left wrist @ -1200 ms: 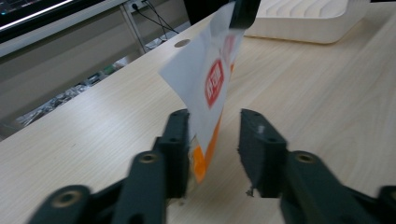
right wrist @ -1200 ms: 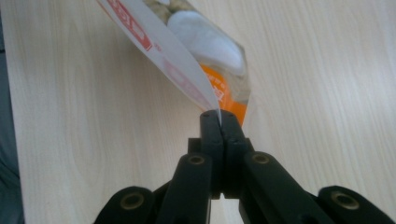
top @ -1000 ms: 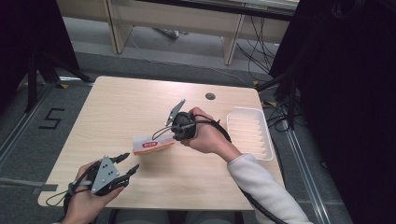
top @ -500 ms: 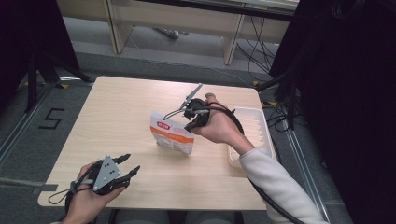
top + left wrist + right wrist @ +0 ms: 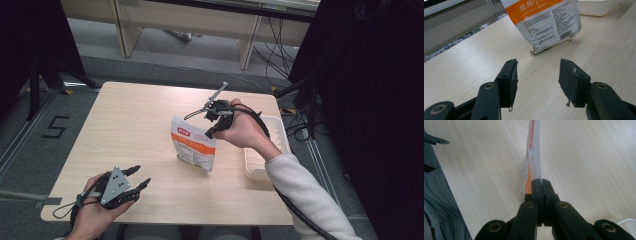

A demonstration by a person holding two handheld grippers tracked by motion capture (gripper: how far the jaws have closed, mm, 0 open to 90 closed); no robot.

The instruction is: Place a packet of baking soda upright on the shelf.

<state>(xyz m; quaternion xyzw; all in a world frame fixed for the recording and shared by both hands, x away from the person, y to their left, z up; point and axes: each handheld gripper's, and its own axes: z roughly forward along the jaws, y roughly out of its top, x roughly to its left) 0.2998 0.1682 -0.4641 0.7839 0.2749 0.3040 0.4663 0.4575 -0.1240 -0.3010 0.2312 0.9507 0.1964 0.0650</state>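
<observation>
The pouch [image 5: 194,144] stands mid-table [image 5: 135,120], the tray [image 5: 260,160] just right of it.

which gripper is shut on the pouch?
The right gripper: its jaws are pinched on the top edge of the pouch, holding it upright on the table. The left gripper sits open near the front edge, apart from it.

pouch [image 5: 194,144] lifted upright, right tool [image 5: 212,131] raised — nearer tray [image 5: 278,131]

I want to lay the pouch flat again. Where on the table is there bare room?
The far left half of the table, beyond the left gripper, is bare, as is the near strip below the pouch. It is crowded at the right, where the right gripper holds the pouch beside the white tray.
</observation>
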